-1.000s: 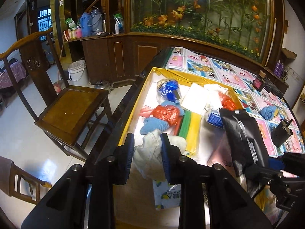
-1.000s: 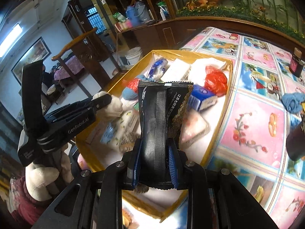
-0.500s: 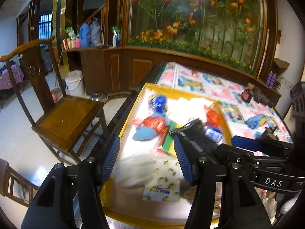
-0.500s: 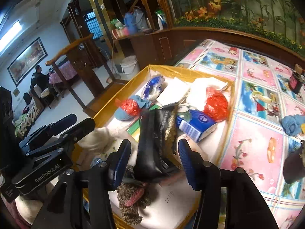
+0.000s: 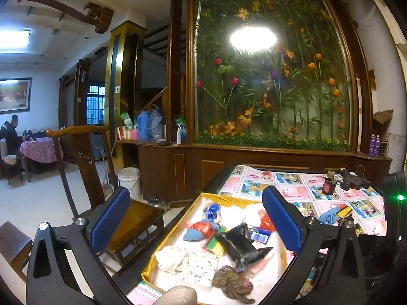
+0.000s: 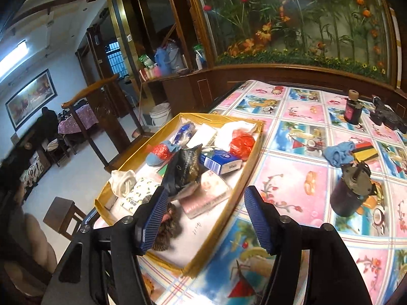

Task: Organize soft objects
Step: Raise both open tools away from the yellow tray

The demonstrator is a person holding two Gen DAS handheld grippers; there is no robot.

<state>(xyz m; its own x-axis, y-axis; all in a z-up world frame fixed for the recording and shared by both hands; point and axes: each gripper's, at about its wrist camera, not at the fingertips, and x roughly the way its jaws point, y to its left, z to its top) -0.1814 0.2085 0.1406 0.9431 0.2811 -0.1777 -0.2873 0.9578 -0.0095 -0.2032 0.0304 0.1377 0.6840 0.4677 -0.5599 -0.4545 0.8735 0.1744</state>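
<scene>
A yellow-rimmed box (image 6: 250,167) (image 5: 162,247) on the table holds several soft things: a black pouch (image 6: 183,171) (image 5: 237,246), a white cloth (image 6: 123,181) (image 5: 170,258), red bags (image 6: 241,141), a blue tissue pack (image 6: 220,162) and a brown knit piece (image 5: 232,280). My left gripper (image 5: 201,216) is open and empty, raised above the box's near left side. My right gripper (image 6: 206,218) is open and empty above the box's near right corner. A blue cloth (image 6: 338,152) (image 5: 329,214) lies on the tablecloth outside the box.
A dark jar (image 6: 351,190) and a striped pad (image 6: 366,152) stand on the patterned tablecloth (image 6: 292,185) right of the box. A small bottle (image 6: 353,109) and black device (image 6: 386,115) sit at the far edge. A wooden chair (image 5: 84,178) stands left of the table.
My left gripper opened and let go of the white cloth, my right gripper opened and let go of the black pouch. Both things now lie in the box, and both grippers rose and pulled back.
</scene>
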